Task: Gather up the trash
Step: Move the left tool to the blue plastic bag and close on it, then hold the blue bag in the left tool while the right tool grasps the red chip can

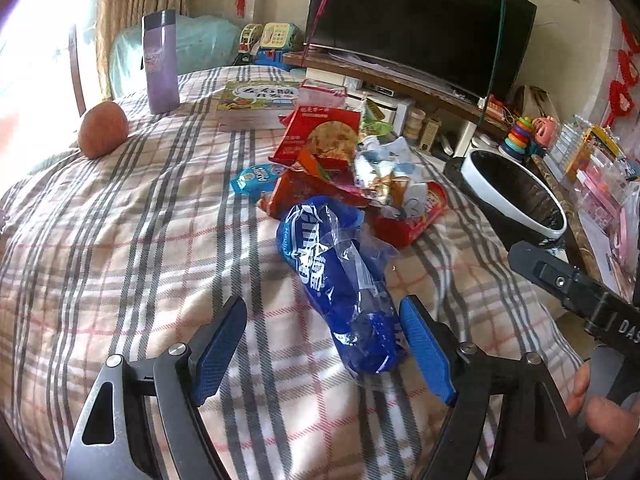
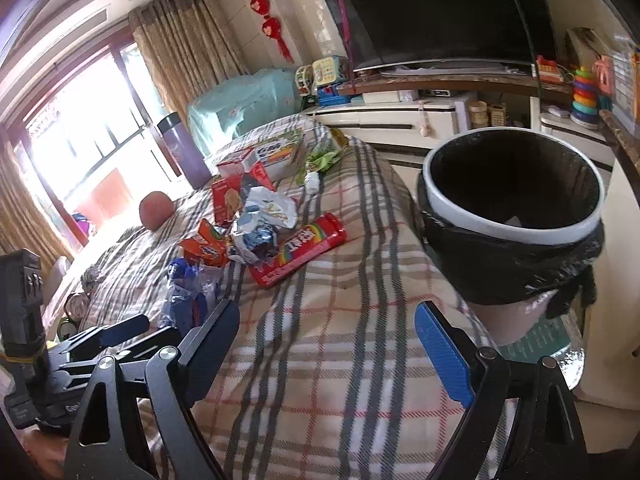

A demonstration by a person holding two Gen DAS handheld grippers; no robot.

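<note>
A blue plastic wrapper [image 1: 340, 280] lies on the plaid blanket [image 1: 120, 260], its near end between the pads of my open left gripper [image 1: 324, 344], closer to the right pad. Behind it sits a pile of trash: an orange wrapper [image 1: 308, 188], a red cookie box [image 1: 320, 136], crumpled foil [image 1: 380, 172] and a red candy pack [image 1: 420, 216]. My right gripper [image 2: 328, 344] is open and empty above the blanket. The bin with a black liner [image 2: 516, 216] stands just right of it. The blue wrapper [image 2: 184, 296] and candy pack [image 2: 296, 248] show there too.
A purple flask [image 1: 160, 60], an orange ball [image 1: 103, 130] and a book [image 1: 256, 100] sit on the far blanket. A TV [image 1: 416, 20] stands on a low cabinet behind. Toys and boxes crowd the counter [image 1: 592, 168] at right. The bin [image 1: 516, 196] stands off the bed's right edge.
</note>
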